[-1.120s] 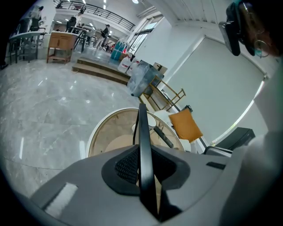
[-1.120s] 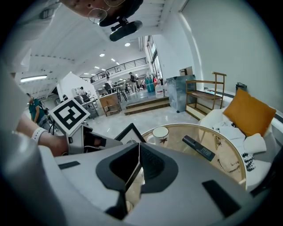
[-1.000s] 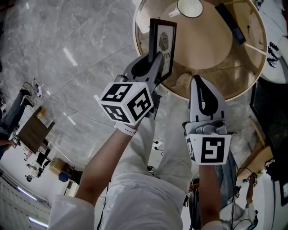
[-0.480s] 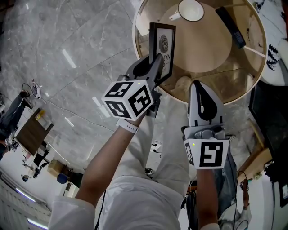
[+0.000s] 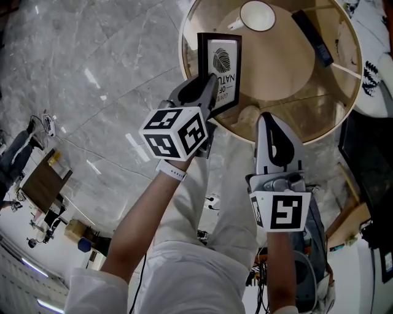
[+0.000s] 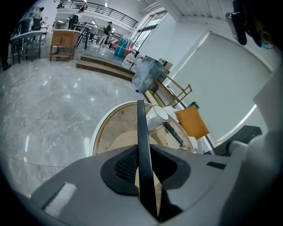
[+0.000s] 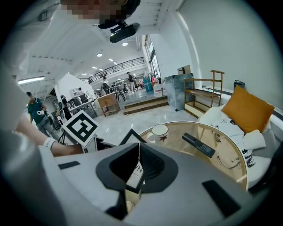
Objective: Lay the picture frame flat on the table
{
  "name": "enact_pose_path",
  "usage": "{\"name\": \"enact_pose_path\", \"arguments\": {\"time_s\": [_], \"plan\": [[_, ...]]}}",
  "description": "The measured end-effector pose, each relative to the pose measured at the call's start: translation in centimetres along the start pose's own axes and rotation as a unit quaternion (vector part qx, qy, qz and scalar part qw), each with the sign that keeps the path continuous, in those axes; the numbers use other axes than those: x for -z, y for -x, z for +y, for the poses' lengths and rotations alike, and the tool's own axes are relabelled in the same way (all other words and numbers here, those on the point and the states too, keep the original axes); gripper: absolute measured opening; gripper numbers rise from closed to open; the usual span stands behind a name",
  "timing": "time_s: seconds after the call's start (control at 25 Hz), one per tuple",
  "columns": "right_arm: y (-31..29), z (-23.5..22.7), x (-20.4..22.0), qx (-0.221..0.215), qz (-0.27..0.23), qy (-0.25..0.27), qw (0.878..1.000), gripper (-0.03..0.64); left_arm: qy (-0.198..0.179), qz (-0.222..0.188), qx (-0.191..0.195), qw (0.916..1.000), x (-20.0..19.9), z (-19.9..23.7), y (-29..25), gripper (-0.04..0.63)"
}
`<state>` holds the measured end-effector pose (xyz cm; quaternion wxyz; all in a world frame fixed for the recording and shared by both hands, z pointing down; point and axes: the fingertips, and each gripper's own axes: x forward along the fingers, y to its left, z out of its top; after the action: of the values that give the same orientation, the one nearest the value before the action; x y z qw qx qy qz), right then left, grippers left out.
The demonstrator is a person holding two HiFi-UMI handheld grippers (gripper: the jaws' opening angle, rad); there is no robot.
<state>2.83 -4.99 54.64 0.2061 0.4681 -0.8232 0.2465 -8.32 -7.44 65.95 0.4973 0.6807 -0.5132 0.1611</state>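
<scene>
A black picture frame (image 5: 222, 70) with a fingerprint print stands tilted near the near-left rim of the round wooden table (image 5: 279, 67). My left gripper (image 5: 210, 86) holds the frame by its lower left edge. In the left gripper view the frame's thin black edge (image 6: 141, 141) runs between the pads of the left gripper (image 6: 142, 165). Those jaws are opening slightly while still touching it. My right gripper (image 5: 266, 115) is shut and empty at the table's near rim, right of the frame. In the right gripper view its jaws (image 7: 139, 152) meet, with the frame (image 7: 134, 176) beyond them.
A white mug (image 5: 258, 15) and a black remote (image 5: 313, 35) lie at the table's far side; both show in the right gripper view, mug (image 7: 159, 131) and remote (image 7: 198, 145). Grey marble floor (image 5: 92, 80) lies left of the table. An orange cushion (image 7: 247, 112) sits at the right.
The frame has tipped back, so more of its printed face shows from above. The left gripper has shifted slightly left with it. The right gripper has barely moved.
</scene>
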Motion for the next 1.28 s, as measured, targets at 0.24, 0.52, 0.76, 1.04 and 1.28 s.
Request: {"name": "enact_pose_path", "arguments": {"time_s": [0.24, 0.52, 0.76, 1.04, 1.28], "plan": [[-0.2, -0.3, 0.2, 0.003, 0.003, -0.004, 1.000, 0.006, -0.025, 0.014, -0.038, 0.9989, 0.4, 1.7, -0.3, 0.067], [-1.1, 0.3, 0.7, -0.005, 0.010, -0.007, 1.000, 0.006, -0.055, 0.025, -0.057, 0.9966, 0.8, 3.4, -1.1, 0.110], [-1.9, 0.6, 0.9, -0.010, 0.013, 0.009, 1.000, 0.006, -0.063, 0.025, -0.072, 0.9951, 1.3, 5.2, -2.2, 0.153], [-2.4, 0.8, 1.1, -0.009, 0.016, 0.003, 1.000, 0.006, -0.065, 0.035, -0.086, 0.9936, 2.1, 7.2, -3.1, 0.179], [-2.9, 1.1, 1.3, -0.008, 0.017, -0.003, 1.000, 0.006, -0.064, 0.040, -0.106, 0.9916, 2.7, 8.6, -3.8, 0.161]]}}
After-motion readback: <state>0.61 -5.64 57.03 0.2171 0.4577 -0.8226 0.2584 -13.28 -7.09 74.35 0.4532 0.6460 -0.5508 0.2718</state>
